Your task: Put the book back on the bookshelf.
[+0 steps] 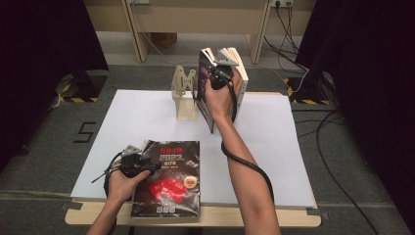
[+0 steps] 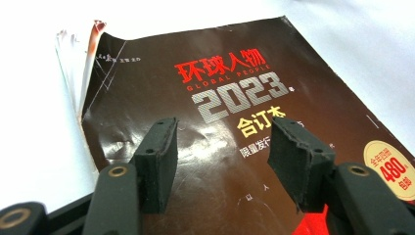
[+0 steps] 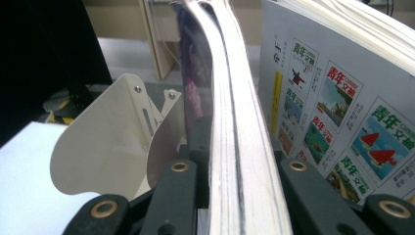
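Standing a purple-covered magazine (image 1: 206, 93) upright at the desk's (image 1: 147, 112) far side, beside the cream bookend (image 1: 183, 95): that is the step I judge in hand. Right gripper (image 1: 221, 73): fingers clamped on the magazine's page edge, apparently firm. Behind it: a second upright volume (image 1: 241, 73), white-backed. Near edge: dark "2023" magazine (image 1: 169, 178) lying flat. Left gripper (image 1: 139, 164): fingers spread wide over its cover, gripping nothing. Next move calls for seating the upright magazine against the bookend without toppling its neighbour.
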The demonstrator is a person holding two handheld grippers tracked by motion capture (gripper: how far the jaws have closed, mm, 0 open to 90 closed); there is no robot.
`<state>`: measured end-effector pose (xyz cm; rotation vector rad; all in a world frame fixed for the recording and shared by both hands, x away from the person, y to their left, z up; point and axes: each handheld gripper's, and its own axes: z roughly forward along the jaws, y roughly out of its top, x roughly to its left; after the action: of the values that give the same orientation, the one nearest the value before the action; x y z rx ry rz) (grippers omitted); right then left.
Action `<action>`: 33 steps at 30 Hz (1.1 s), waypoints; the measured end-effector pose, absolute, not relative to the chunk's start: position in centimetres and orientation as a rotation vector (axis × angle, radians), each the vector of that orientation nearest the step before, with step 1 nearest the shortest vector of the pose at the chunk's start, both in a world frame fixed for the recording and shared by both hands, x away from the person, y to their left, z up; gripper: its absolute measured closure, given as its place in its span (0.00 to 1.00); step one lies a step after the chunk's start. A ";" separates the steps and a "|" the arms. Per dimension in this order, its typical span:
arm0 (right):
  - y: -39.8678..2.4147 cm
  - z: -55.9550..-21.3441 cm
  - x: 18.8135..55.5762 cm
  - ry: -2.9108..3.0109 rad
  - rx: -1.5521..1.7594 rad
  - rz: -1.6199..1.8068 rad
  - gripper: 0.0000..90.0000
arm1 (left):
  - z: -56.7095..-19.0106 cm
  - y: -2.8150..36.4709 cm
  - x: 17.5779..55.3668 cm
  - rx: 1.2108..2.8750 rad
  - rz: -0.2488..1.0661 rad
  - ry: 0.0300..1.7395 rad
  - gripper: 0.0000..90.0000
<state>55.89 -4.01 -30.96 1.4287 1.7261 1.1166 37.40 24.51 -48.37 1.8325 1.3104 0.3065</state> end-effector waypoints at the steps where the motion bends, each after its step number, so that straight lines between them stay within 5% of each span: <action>1: -4.0 -31.0 55.8 1.713 1.434 1.121 0.86 | -48.4 24.5 37.4 1.830 0.305 1.311 0.49; 22: -3.1 -31.6 55.6 1.614 1.430 1.098 0.85 | -48.2 24.8 37.3 1.826 0.309 1.304 0.49; 33: -3.4 -31.3 54.8 1.633 1.411 1.112 0.75 | -48.1 24.4 37.3 1.826 0.304 1.294 0.49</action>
<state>54.79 -3.42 -31.35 1.4114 1.6330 1.1123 37.32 24.40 -48.08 1.8259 1.2942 0.3039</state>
